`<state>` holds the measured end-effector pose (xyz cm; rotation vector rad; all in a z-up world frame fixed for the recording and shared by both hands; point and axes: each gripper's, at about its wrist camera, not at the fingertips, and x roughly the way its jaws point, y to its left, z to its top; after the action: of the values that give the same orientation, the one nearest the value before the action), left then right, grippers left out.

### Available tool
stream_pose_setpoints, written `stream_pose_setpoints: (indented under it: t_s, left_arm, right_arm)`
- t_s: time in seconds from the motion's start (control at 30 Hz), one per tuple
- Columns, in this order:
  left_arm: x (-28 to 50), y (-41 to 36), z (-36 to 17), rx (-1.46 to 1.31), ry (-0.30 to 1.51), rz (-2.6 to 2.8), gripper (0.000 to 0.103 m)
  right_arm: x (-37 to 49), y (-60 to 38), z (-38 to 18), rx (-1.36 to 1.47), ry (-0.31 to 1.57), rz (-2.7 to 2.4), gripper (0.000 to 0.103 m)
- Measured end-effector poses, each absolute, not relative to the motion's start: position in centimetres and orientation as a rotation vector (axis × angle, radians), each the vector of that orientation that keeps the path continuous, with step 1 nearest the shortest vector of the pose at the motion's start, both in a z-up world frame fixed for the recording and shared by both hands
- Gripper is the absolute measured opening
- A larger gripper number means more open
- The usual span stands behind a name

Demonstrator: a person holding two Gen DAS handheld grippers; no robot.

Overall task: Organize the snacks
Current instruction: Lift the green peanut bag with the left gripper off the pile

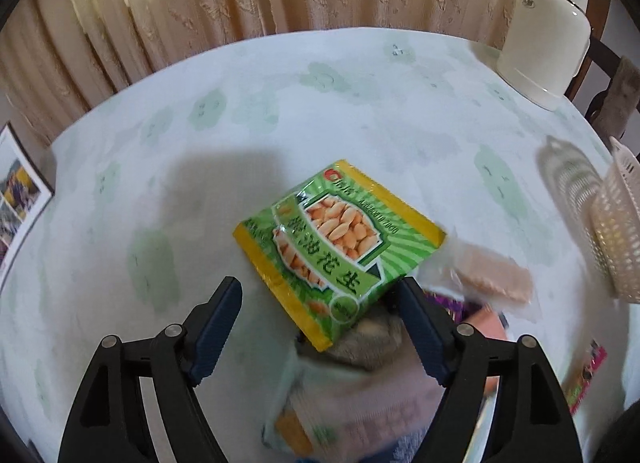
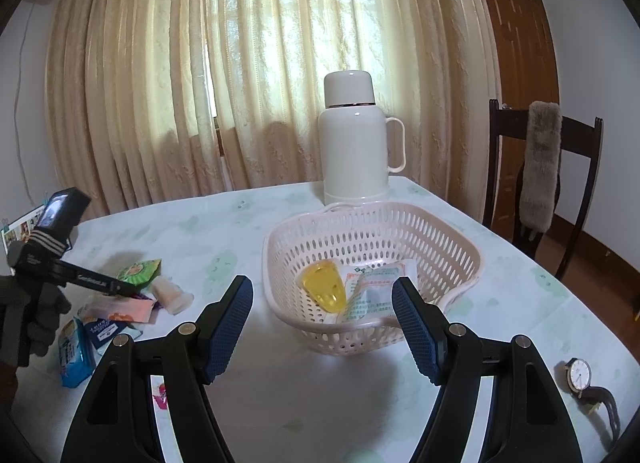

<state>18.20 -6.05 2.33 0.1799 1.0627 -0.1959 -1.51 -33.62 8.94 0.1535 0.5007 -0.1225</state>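
Observation:
A green and yellow peanut packet [image 1: 336,247] lies tilted on a blurred heap of snacks. My left gripper [image 1: 318,283] hangs over it, open, its right finger [image 1: 420,327] beside the packet's near corner and the pads off it. A clear pack of pinkish wafers [image 1: 492,275] lies just to the right. In the right wrist view the heap shows a green packet [image 2: 138,272], a pale jelly cup [image 2: 172,293], a pink packet [image 2: 120,309] and a blue pack [image 2: 74,351]. My right gripper [image 2: 323,282] is open and empty before the pink basket [image 2: 440,239], which holds a yellow jelly cup [image 2: 324,291] and a white sachet [image 2: 372,287].
A cream thermos [image 2: 354,143] stands behind the basket. A wristwatch [image 2: 580,375] lies near the table's right front edge. A dark chair [image 2: 580,167] with a furry cover stands at the right. A photo frame [image 1: 20,199] sits at the table's left edge. A gloved hand [image 2: 36,315] holds the left tool.

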Motion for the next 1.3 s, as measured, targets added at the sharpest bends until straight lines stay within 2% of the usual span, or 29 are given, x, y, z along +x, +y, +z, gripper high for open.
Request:
stream_pose_setpoints:
  t_s: [0.53,1.03,1.3]
  left_arm:
    - [23.2,-7.6,2.0,0.301,1.055,-0.175,0.079]
    - [26.1,-2.1,2.1,-0.020,1.149,-0.303,0.078]
    - [25.3,-4.4,2.1,0.052,1.094,-0.366,0.078]
  right_arm:
    - [-1.1,-34.2,8.7,0.201,0.520,-0.112,0.073]
    - [-1.1,-34.0,8.7,0.203,0.522,-0.113,0.076]
    - [-1.1,-34.0,8.7,0.202,0.522,-0.113,0.077]
